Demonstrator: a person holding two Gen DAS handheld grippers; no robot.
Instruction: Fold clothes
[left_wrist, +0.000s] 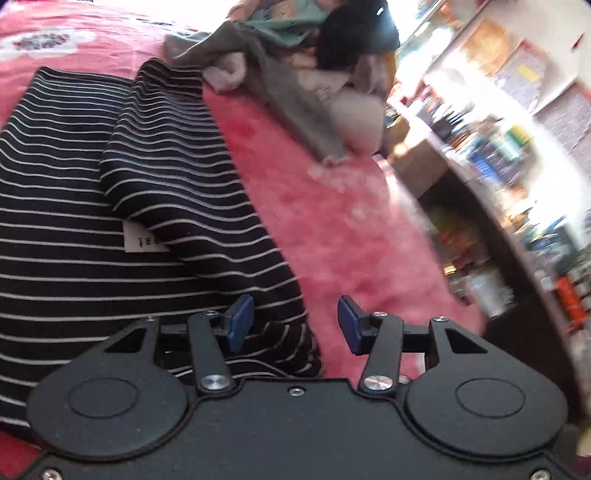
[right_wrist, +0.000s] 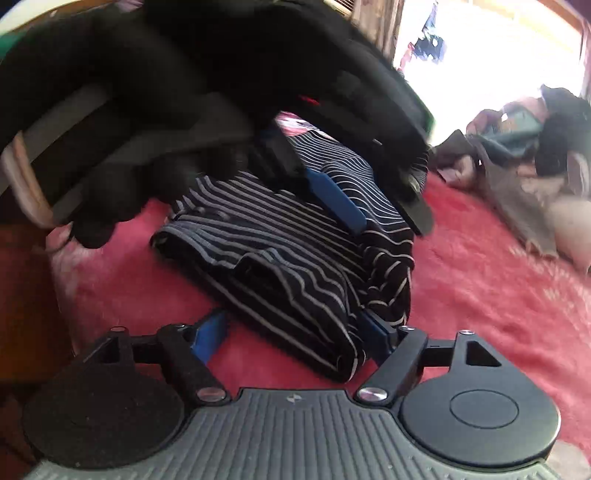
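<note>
A black garment with thin white stripes (left_wrist: 110, 192) is lying partly folded on a pink bedspread (left_wrist: 332, 221), one panel already doubled over the body, a white label peeking out at the fold. The left gripper (left_wrist: 291, 325) is hovering over the garment's near right edge, its blue pads partly apart with nothing between them. Seen from the right wrist, the right gripper (right_wrist: 295, 336) is standing wide around the bunched near end of the striped garment (right_wrist: 295, 258); the cloth is lying between the pads, not pinched. A person's black-gloved hand (right_wrist: 155, 122) is holding the other tool just above. A heap of unfolded clothes (left_wrist: 295, 74) is waiting further up the bed (grey and dark pieces, mostly).

To fold cleanly, each gripper probably needs to be pinching all the layers at a corner, lifting evenly and keeping the edge taut; a shallow bite risks dropping the under layer.
</note>
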